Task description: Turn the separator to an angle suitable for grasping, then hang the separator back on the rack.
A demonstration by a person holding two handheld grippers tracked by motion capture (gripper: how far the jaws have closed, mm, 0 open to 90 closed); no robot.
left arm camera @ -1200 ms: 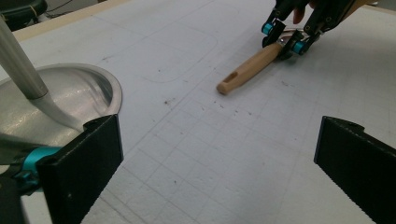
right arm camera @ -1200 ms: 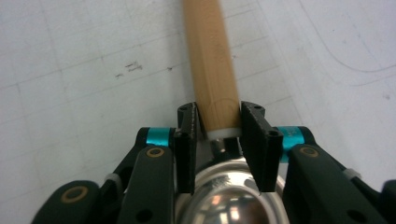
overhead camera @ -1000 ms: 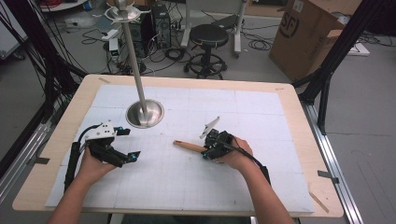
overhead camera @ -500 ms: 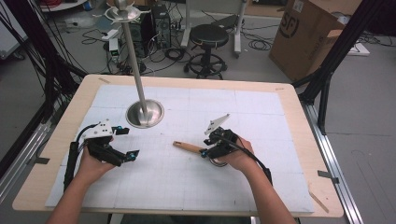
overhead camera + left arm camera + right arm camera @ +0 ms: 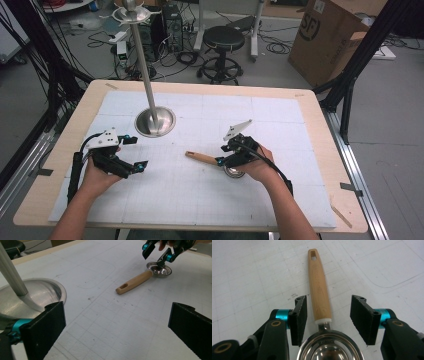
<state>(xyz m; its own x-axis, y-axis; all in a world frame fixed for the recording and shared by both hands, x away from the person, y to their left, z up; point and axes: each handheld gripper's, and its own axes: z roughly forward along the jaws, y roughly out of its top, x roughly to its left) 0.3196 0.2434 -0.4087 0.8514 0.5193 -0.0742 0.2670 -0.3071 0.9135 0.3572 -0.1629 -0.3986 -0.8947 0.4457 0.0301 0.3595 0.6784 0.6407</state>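
A wooden table (image 5: 320, 107) covered by a white gridded mat (image 5: 210, 200) fills the scene, with a person's two forearms entering from its near edge. Toward the far left of the mat stands a metal stand (image 5: 155, 121), its round domed base flat on the mat and its slim pole rising upright and slightly tilted in the high view; the left gripper view catches the base (image 5: 37, 293) just beyond that gripper's own jaw.

The left gripper (image 5: 131, 152) rests near the mat's left side, well apart from the stand and from the work, its jaws spread wide on nothing.

The right gripper (image 5: 224, 154), held right of centre, hovers low over a small scoop (image 5: 212, 162), jaws parted to a middling gap on either side of the handle's bowl end; neither pad touches the wood in the right gripper view, where the gripper (image 5: 328, 316) straddles the scoop (image 5: 319, 293).

The scoop lies flat on the mat near its centre. Its long axis runs roughly left to right across the table: the pale wooden handle, with a slot at its tip, points toward the person's left and slightly away, while the round steel bowl sits at the right end, under the right hand (image 5: 257, 165).
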